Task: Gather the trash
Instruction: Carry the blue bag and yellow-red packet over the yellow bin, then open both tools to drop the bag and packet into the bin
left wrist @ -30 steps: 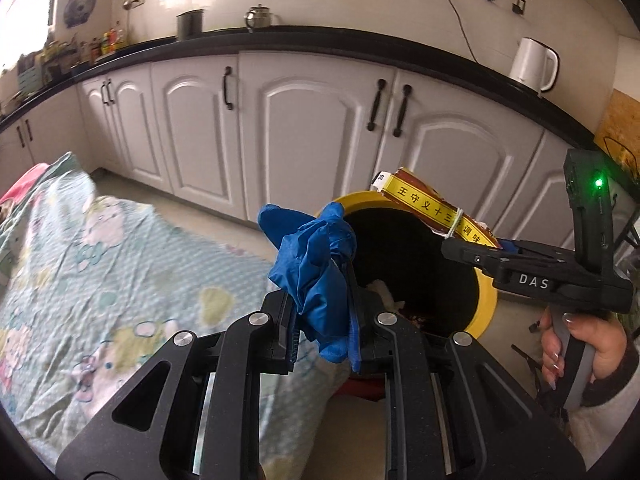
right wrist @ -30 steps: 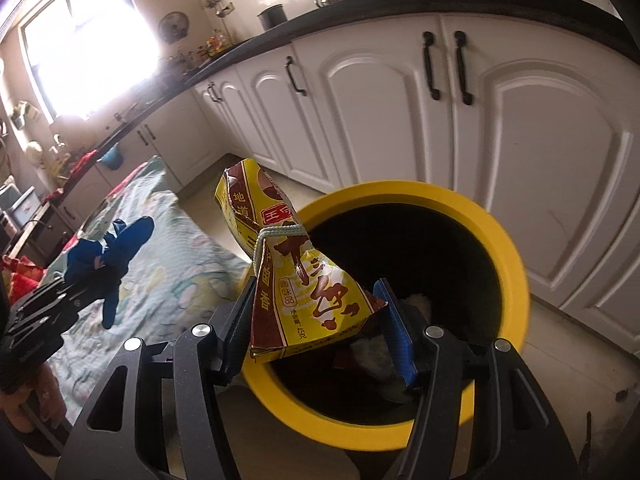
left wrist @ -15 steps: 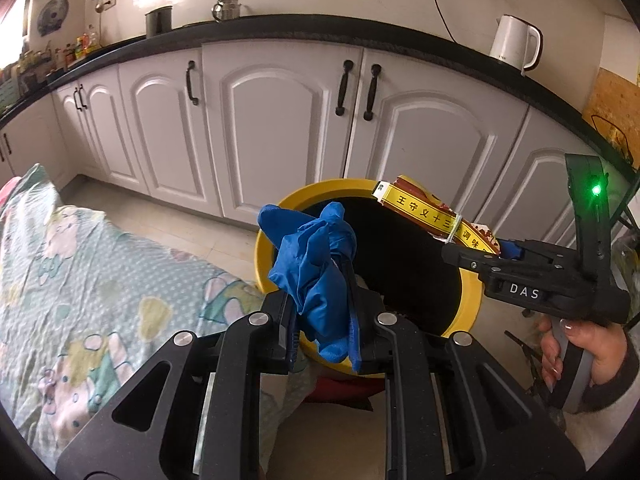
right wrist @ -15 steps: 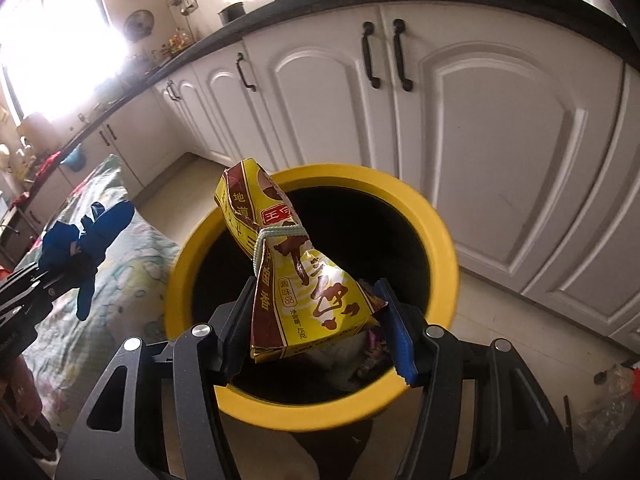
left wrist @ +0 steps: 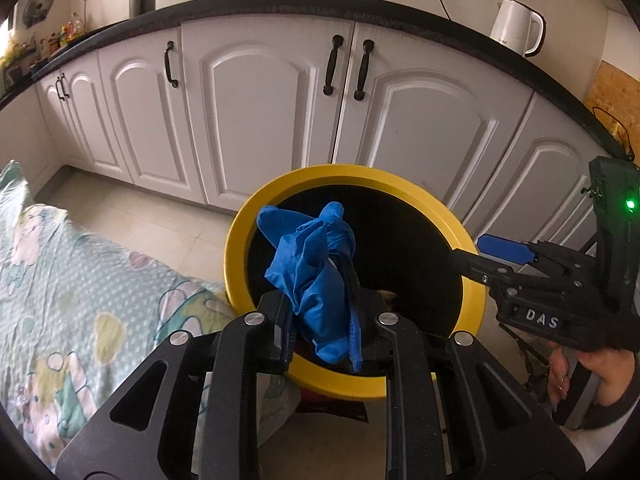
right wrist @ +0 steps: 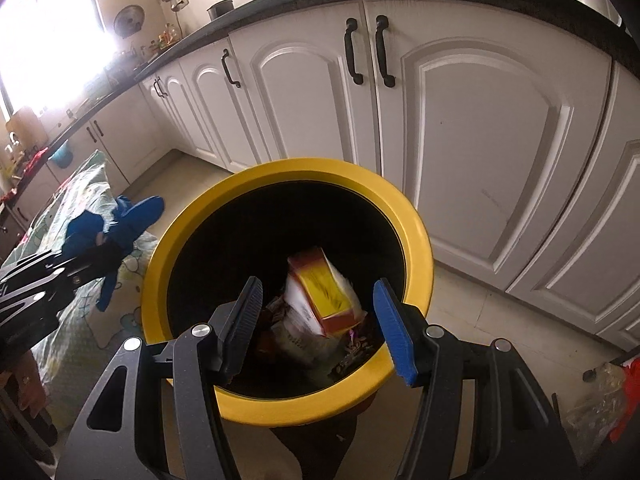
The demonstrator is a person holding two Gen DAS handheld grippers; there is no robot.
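My left gripper (left wrist: 326, 332) is shut on a crumpled blue glove (left wrist: 316, 268) and holds it over the near left rim of the yellow-rimmed trash bin (left wrist: 236, 248). My right gripper (right wrist: 320, 316) is open and empty above the bin (right wrist: 416, 240). A yellow and red snack packet (right wrist: 324, 296), blurred, is inside the bin below my right gripper, among other trash. In the right wrist view the blue glove (right wrist: 116, 220) and left gripper show at the left. In the left wrist view the right gripper (left wrist: 492, 256) reaches over the bin's right rim.
White kitchen cabinets (left wrist: 260, 112) with black handles stand right behind the bin. A table with a patterned cloth (left wrist: 72, 304) lies to the left. A white kettle (left wrist: 516, 28) stands on the black counter. A clear bag of trash (right wrist: 600, 396) lies on the floor at right.
My right gripper has opened and the snack packet has dropped into the bin. Both grippers have moved closer over the bin. The left gripper still holds the glove.
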